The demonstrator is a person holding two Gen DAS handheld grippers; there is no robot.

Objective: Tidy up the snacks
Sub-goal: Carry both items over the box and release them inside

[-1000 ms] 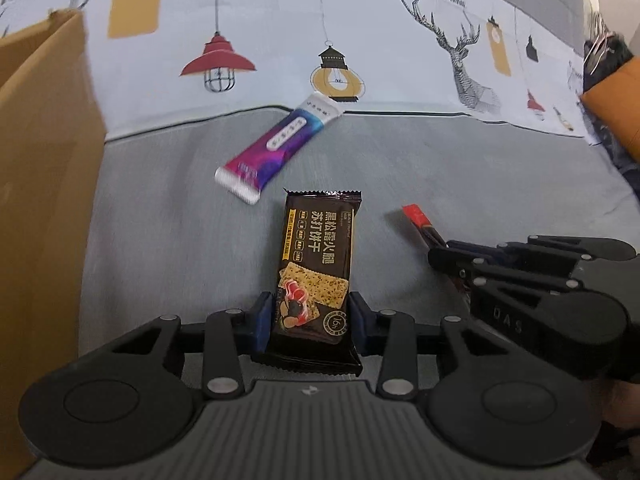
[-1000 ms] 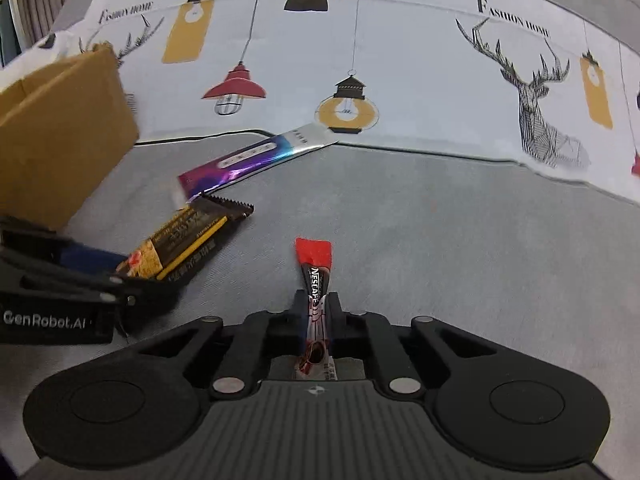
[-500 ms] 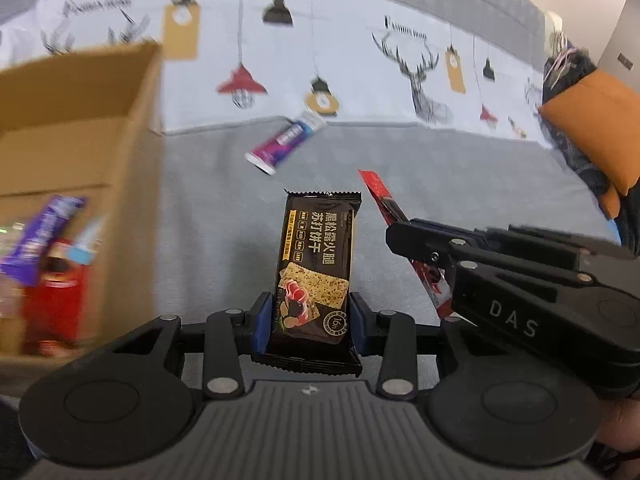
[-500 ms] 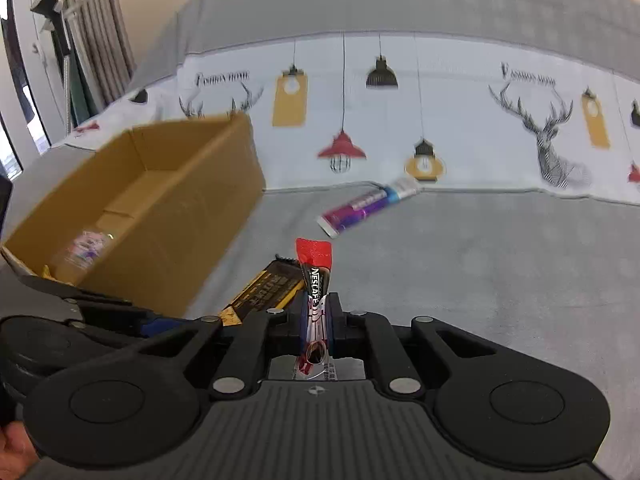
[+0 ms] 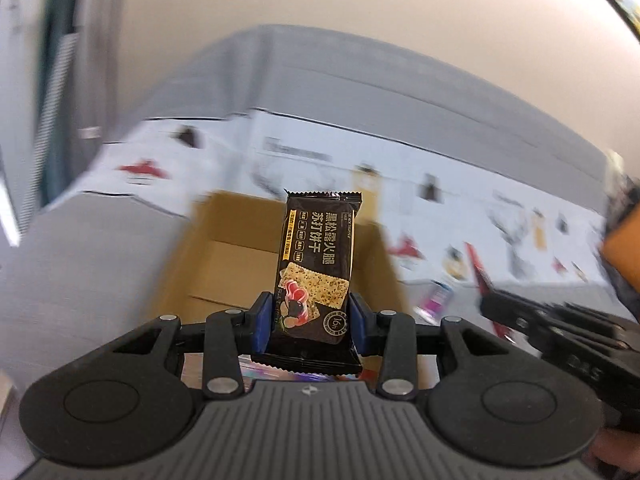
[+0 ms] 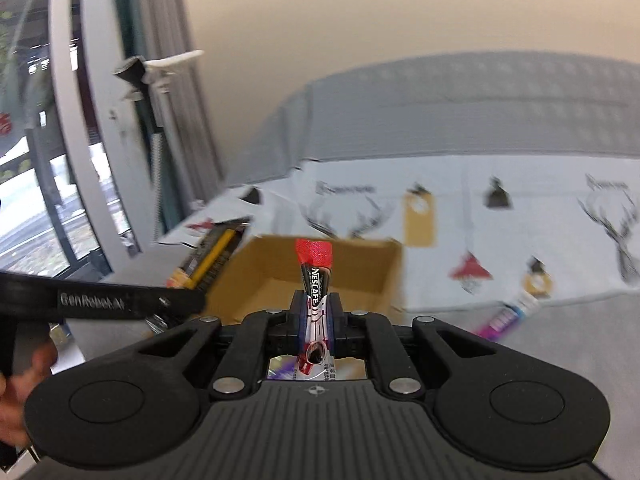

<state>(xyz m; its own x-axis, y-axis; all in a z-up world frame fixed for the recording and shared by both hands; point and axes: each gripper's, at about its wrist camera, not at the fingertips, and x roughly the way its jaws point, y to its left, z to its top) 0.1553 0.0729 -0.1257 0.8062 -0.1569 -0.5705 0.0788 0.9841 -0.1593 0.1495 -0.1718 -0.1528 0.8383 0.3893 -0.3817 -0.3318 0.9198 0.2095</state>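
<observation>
My left gripper is shut on a black cracker packet and holds it upright above the open cardboard box. My right gripper is shut on a red and white Nescafe stick, also over the box. In the left wrist view the right gripper sits at the right with the red stick. In the right wrist view the left gripper reaches in from the left with the cracker packet. A purple stick pack lies on the bed.
The box stands on a grey bed with a white lamp-and-deer print sheet. Colourful snack wrappers show in the box bottom. A window and curtain are at the left. An orange cushion is at the far right.
Both grippers have lifted off the bed and swung left over the cardboard box, each still holding its snack. The view is blurred by motion.
</observation>
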